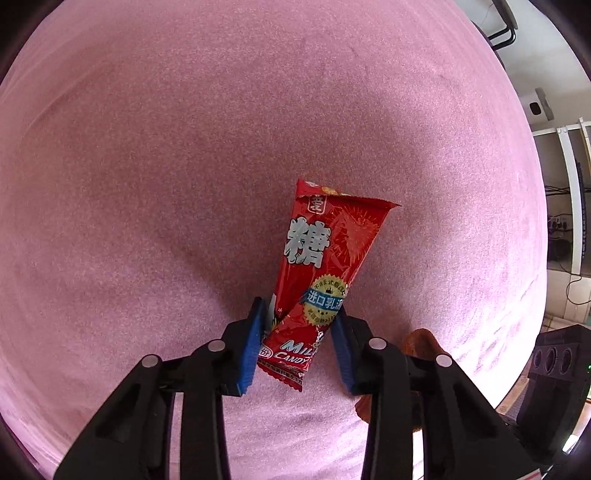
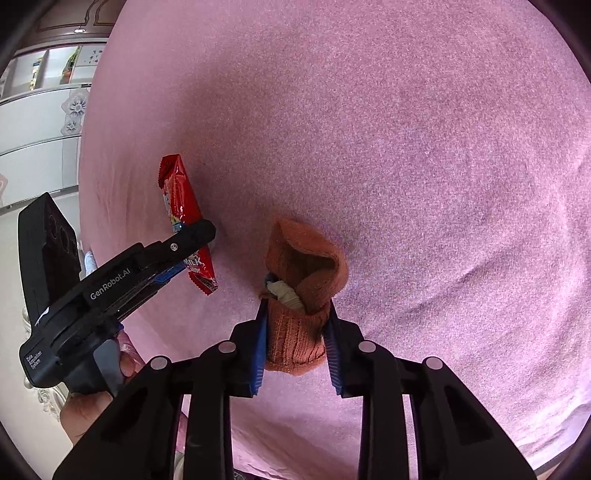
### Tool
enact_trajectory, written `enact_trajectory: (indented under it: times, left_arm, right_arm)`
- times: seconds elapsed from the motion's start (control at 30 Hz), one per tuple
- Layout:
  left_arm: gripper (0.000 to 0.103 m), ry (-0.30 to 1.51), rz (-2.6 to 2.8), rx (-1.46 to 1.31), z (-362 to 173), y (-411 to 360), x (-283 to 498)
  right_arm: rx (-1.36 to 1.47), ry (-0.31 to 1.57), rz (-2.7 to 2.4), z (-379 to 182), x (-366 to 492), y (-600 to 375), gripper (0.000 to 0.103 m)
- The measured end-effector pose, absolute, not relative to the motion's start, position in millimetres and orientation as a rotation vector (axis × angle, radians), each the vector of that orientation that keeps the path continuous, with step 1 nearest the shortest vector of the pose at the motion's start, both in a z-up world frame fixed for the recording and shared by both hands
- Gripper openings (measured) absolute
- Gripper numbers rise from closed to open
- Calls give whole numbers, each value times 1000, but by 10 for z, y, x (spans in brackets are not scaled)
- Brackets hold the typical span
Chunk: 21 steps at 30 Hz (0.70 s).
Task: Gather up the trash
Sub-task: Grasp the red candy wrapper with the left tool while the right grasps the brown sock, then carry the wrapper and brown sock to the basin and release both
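Observation:
My left gripper (image 1: 301, 314) is shut on a red milk candy wrapper (image 1: 325, 251) and holds it above the pink cloth (image 1: 184, 147). The wrapper sticks out forward past the blue pads. In the right wrist view the left gripper (image 2: 195, 236) shows at the left with the wrapper (image 2: 181, 199) in it. My right gripper (image 2: 295, 314) is shut on an orange knitted cloth pouch (image 2: 306, 280). The pouch's top is open, with crumpled pale paper (image 2: 286, 291) inside. An edge of the pouch (image 1: 421, 341) shows in the left wrist view.
The pink cloth (image 2: 406, 147) covers the whole surface under both grippers. White cabinets (image 2: 40, 122) stand beyond the cloth's left edge. A black chair frame (image 1: 502, 33) and white shelving with cables (image 1: 565, 206) lie beyond its right edge.

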<state>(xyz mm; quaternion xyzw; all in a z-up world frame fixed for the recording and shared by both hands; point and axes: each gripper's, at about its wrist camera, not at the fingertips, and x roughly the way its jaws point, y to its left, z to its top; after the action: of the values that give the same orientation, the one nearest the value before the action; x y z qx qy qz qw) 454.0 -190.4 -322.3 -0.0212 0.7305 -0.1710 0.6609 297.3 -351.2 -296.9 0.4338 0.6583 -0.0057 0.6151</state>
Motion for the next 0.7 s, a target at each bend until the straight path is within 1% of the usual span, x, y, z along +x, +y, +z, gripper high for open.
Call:
enact_trajectory:
  times: [0.3,0.7]
  left_arm:
    - [35,1672,-434,-124,-3021,-1694,4078]
    - [35,1704,-503,-170,-2740,-1496,3038]
  right_arm:
    - [982,1494,-11,-2705,2612,-3475,27]
    - [980,1447,-28,-2264,1485,-3466,27]
